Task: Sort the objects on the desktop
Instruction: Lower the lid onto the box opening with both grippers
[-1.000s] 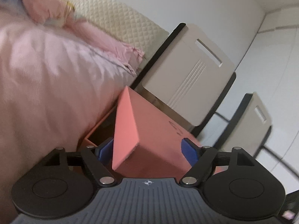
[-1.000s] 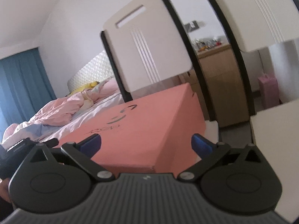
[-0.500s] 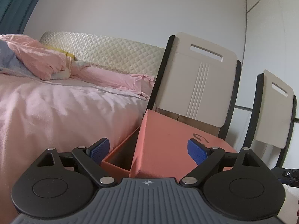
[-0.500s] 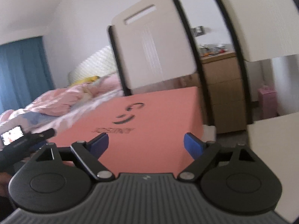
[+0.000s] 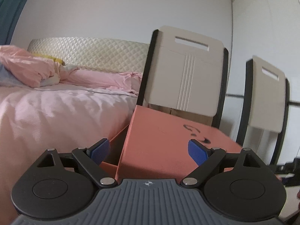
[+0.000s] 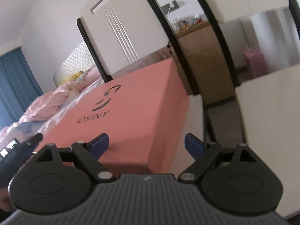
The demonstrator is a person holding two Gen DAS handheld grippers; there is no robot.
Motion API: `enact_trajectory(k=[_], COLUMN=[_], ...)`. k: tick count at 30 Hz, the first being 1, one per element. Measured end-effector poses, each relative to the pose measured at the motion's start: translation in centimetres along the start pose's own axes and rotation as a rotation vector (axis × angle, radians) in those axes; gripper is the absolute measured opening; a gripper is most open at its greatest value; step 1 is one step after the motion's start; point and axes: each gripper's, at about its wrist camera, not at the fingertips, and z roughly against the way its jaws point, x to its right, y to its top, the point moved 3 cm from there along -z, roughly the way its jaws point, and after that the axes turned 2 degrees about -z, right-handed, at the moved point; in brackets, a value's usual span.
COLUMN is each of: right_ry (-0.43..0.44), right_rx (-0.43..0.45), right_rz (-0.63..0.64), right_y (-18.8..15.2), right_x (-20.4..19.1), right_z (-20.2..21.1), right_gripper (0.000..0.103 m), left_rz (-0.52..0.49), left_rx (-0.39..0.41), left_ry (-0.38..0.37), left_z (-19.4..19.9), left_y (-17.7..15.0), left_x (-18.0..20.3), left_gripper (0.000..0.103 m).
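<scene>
A salmon-pink box lid [image 5: 165, 142] with a black "JOSINY" logo lies tilted over its open box base [image 5: 114, 150], whose dark inside shows at the left. My left gripper [image 5: 149, 151] is open, its blue pads on either side of the lid's near corner, not closed on it. In the right wrist view the same lid [image 6: 131, 112] fills the middle. My right gripper [image 6: 146, 143] is open, its left pad over the lid's near edge and its right pad off the lid's right side.
Two chairs with cream backs and black frames [image 5: 185, 78] [image 5: 266, 93] stand behind the box. A bed with pink bedding [image 5: 56, 108] is at the left. A white table surface [image 6: 271, 116] is at the right, a wooden dresser [image 6: 204, 56] behind.
Both cameras have swung: the left view levelled out, and the lid now lies flatter over the base. The right gripper moved right, so the lid's right edge sits between its pads.
</scene>
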Motion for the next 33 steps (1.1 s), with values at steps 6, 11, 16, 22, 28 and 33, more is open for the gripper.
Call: enact_trajectory(k=[6,11,16,22,28,33], right_ry=[0.046,0.068,0.100,0.108,0.114,0.100], right_rx=[0.001,0.027,0.056,0.060,0.091,0.093], right_rz=[-0.024,-0.014,0.021,0.015,0.050,0.058], right_y=[-0.1,0.2,0.4,0.5,0.5,0.8], right_x=[-1.0,-1.6,-2.7,-3.4,-4.4,-4.3], right_z=[-0.1,0.3,0.5,-0.3,-0.7,-1.3], right_gripper=[0.069,0.067,0.067,0.067,0.067,0.067], left_rz=[-0.018,0.031,0.040,0.030,-0.005,-0.036], left_rx=[-0.022,-0.026,-0.028,-0.048,-0.076,-0.100], left_ry=[-0.019,-0.014,0.021,0.074,0.129,0.136], left_z=[-0.3,-0.5,-1.1,-2.4,-3.8,-4.5], left_y=[-0.3,0.1,0.4,1.0,1.3,1.4], left_x=[0.5,-0.5,-1.1,-1.7,-2.0,-1.8], left_gripper=[0.092,0.092,0.092,0.092,0.092,0.092])
